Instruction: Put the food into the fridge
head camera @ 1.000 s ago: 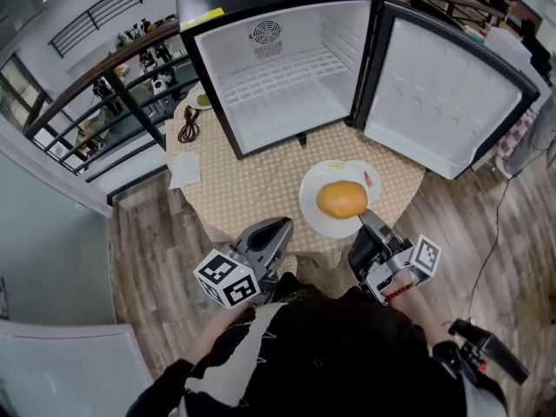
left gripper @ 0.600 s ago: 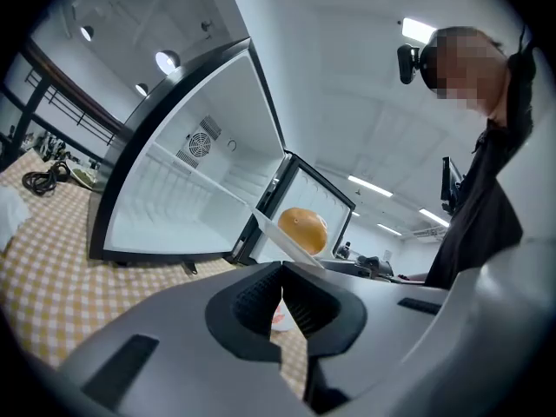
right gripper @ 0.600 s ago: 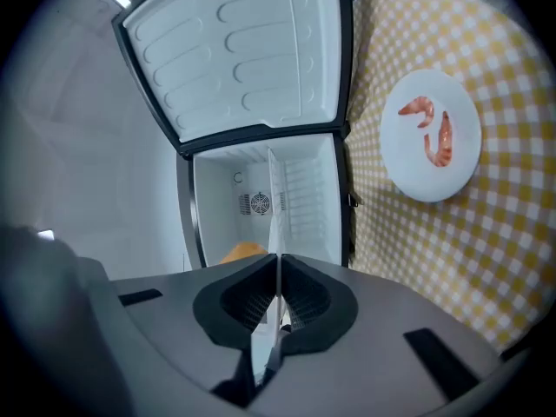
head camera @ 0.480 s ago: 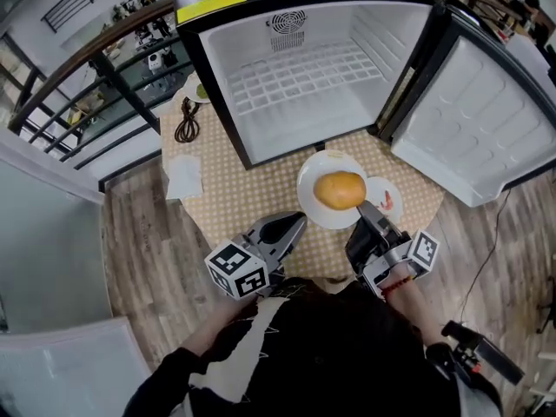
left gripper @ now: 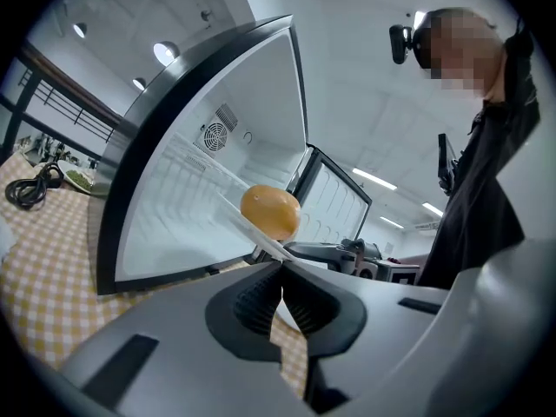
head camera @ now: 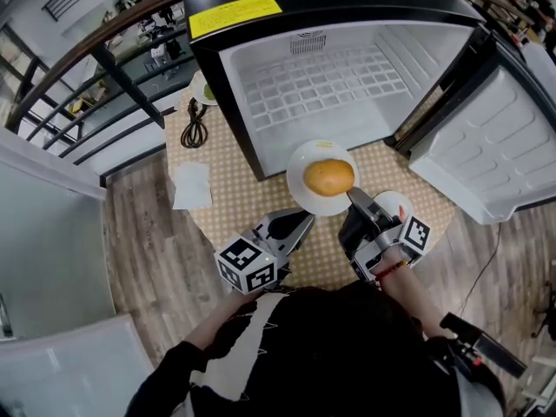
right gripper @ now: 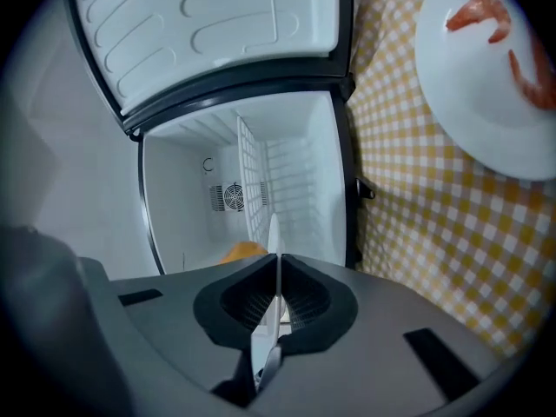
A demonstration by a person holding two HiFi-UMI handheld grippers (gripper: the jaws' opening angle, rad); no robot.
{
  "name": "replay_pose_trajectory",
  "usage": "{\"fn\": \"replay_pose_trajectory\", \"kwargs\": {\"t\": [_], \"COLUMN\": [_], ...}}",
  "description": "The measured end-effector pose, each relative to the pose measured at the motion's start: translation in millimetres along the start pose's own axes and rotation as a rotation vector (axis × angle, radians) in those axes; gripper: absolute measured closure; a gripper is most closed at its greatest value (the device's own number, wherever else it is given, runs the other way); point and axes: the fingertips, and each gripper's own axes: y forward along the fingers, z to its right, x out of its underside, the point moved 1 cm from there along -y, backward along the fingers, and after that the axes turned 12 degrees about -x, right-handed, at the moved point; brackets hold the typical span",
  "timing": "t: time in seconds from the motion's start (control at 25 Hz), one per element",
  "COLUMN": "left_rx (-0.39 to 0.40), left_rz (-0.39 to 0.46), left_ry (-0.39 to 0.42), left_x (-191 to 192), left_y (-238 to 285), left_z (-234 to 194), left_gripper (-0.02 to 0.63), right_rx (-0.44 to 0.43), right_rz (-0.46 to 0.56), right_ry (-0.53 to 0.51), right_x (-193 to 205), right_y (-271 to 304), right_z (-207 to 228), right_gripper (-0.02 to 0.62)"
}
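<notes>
Pinching the near rim of the plate (head camera: 300, 179), our right claw (head camera: 352, 196) and, seemingly, left claw (head camera: 301, 219) are closed. The fridge (head camera: 252, 94) lies just beyond the food (head camera: 328, 176).

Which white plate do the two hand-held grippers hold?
The plate carrying the round orange food, pinched at its rim from both sides; the shrimp plate lies on the table.

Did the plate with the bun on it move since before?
Yes. The plate carrying the bun moved toward the open fridge, and its rim now reaches the fridge's front edge.
</notes>
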Motion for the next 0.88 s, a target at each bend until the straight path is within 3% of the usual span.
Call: {"fn": "replay_pose_trajectory", "kwargs": {"t": [0.48,0.88], "left_rx": [-0.006,-0.002], "left_rz": [0.003,-0.013], "left_ry": [-0.071,-0.065], "left_x": [1,2], "left_y": [28,37], "left_z": [-34,-42], "left_gripper": [0.592,0.592], "right_rx": [0.115,0.207], "right_rz": [-0.075,-0.062], "right_ry": [-0.155,-0.152], "right_x": [-29,-48], "right_y": [70,95], "right_z": [15,51], "right_gripper": [0.572,0.571]}}
